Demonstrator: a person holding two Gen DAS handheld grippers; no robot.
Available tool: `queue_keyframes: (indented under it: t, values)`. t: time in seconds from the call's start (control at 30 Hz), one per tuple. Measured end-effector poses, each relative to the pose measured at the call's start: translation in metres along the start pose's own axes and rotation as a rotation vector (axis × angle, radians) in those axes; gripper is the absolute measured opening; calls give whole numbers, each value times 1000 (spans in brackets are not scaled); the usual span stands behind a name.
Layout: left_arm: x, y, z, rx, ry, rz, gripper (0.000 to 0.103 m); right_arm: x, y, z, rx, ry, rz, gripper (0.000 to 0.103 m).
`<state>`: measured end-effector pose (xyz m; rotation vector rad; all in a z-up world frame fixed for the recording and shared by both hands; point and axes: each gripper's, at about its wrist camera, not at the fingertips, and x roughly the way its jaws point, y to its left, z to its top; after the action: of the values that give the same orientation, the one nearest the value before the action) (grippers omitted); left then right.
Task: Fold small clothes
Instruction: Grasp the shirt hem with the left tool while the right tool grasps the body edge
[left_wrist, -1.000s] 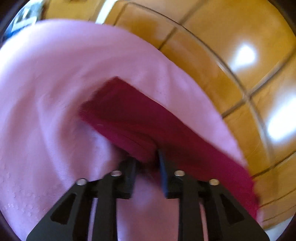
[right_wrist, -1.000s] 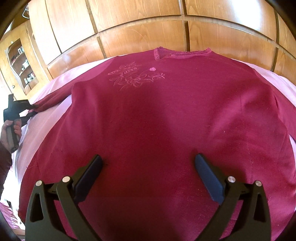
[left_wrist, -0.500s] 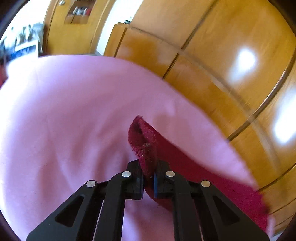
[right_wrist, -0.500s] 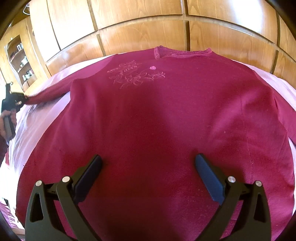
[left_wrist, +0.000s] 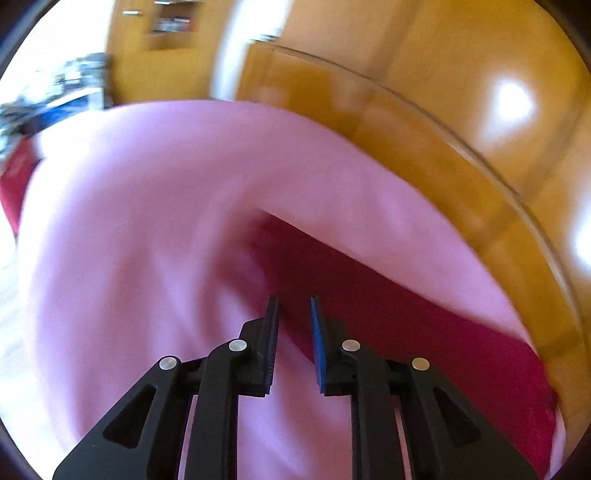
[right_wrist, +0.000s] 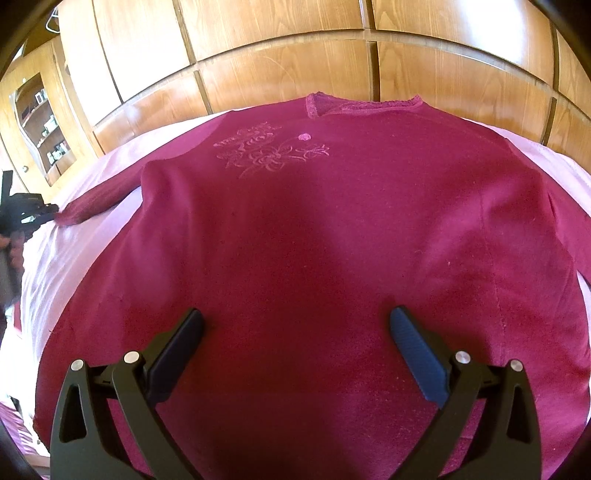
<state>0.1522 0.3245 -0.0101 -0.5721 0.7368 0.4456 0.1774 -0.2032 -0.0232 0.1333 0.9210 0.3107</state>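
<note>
A bed covered with a pink sheet (right_wrist: 74, 236) carries everything. A dark red top (right_wrist: 332, 240) lies flat on it, front up, neckline toward the wooden headboard (right_wrist: 280, 74), with pink embroidery on the chest. Its body covers most of the sheet in the right wrist view. One sleeve (right_wrist: 99, 199) stretches out over the sheet to the left; the left wrist view shows this sleeve (left_wrist: 388, 317) lying along the sheet (left_wrist: 147, 229) near the headboard, though blurred.
</note>
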Motion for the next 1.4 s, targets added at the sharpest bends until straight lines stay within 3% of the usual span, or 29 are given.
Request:
queue_keyframes:
  t: [0.13,0.2,0.27,0.4,0.47,0.53,0.6,0.63,0.7,0.73,0.77,0.83,0.93,1.1,1.23,1.27,1.37,1.4]
  values:
    - [-34,-67,-71,235,170,-318,15,-20,-10,0,47,3,37,100]
    - [-54,-92,-112,338,273,-469,24,-38,-23,-3,75,-12,27,99]
    - [-68,-102,-140,388,353,-565,43,-65,-44,-10,102,-43,-5,99]
    - [-90,-103,-186,453,487,-692,45,-116,-100,-37,166,-55,-128,99]
    - [-94,-101,-200,486,516,-695,45,-132,-127,-58,224,-13,-158,96]
    - [-102,-97,-212,510,533,-704,45,-138,-140,-73,247,30,-163,81]
    - [-107,-94,-217,521,535,-705,45,-141,-148,-94,275,86,-132,49]
    - [-105,-97,-215,522,524,-702,45,-142,-147,-101,277,92,-119,42]
    - [-107,-94,-219,530,517,-709,33,-145,-140,-106,264,89,-98,18]
    - [-109,-96,-222,553,521,-718,13,-147,-137,-106,260,92,-84,10]
    - [-106,-108,-223,579,513,-705,0,-151,-134,-103,254,88,-78,9]
    - [-109,-119,-228,654,485,-679,0,-160,-131,-97,243,65,-70,8]
    - [-114,-118,-225,654,469,-685,0,-183,-134,-90,257,28,-31,8]
    - [-121,-91,-218,623,462,-654,0,-163,-140,-111,257,149,-58,8]
    - [-115,-93,-226,663,485,-606,0,-157,-141,-115,266,148,-65,9]
    - [-117,-93,-224,661,489,-611,0,-158,-144,-114,278,145,-57,13]
    - [-121,-91,-211,625,485,-636,0,-169,-158,-114,334,102,-51,53]
    - [-124,-90,-206,612,462,-641,0,-175,-167,-115,367,73,-57,60]
